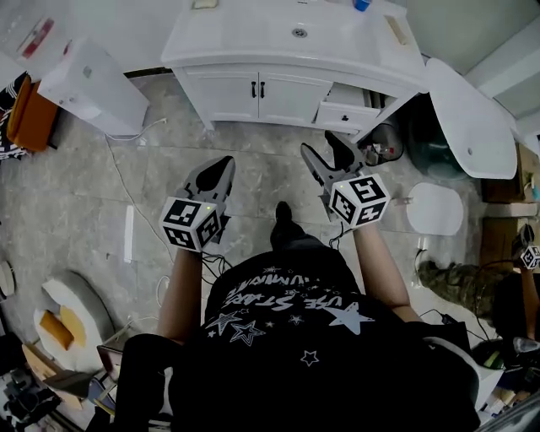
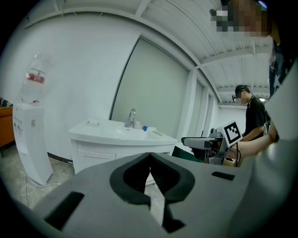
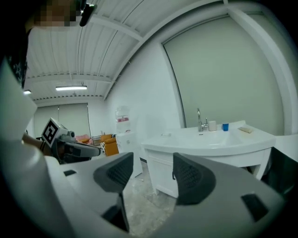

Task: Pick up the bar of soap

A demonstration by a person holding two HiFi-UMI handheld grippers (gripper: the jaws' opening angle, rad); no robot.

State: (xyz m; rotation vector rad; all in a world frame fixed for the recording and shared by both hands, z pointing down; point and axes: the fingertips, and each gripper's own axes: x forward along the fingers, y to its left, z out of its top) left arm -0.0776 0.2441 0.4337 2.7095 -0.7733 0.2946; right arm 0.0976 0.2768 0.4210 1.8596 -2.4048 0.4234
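Note:
A beige bar of soap (image 1: 395, 29) lies at the right end of the white vanity top (image 1: 253, 38), far ahead of both grippers; it also shows as the bar (image 3: 245, 130) in the right gripper view and the bar (image 2: 157, 133) in the left gripper view. A small soap dish (image 1: 204, 3) sits at the top's left end. My left gripper (image 1: 224, 160) hangs over the floor with its jaws together (image 2: 149, 155), nothing in them. My right gripper (image 1: 319, 143) is level with it, jaws apart and empty (image 3: 152, 174).
A water dispenser (image 1: 93, 84) stands left of the vanity. A drawer (image 1: 346, 110) hangs open at the vanity's right, beside a white lid (image 1: 468, 118). A blue cup (image 1: 361, 4) stands by the tap (image 3: 200, 122). Cables cross the tiled floor (image 1: 143, 211). Another person (image 2: 253, 116) stands at the right.

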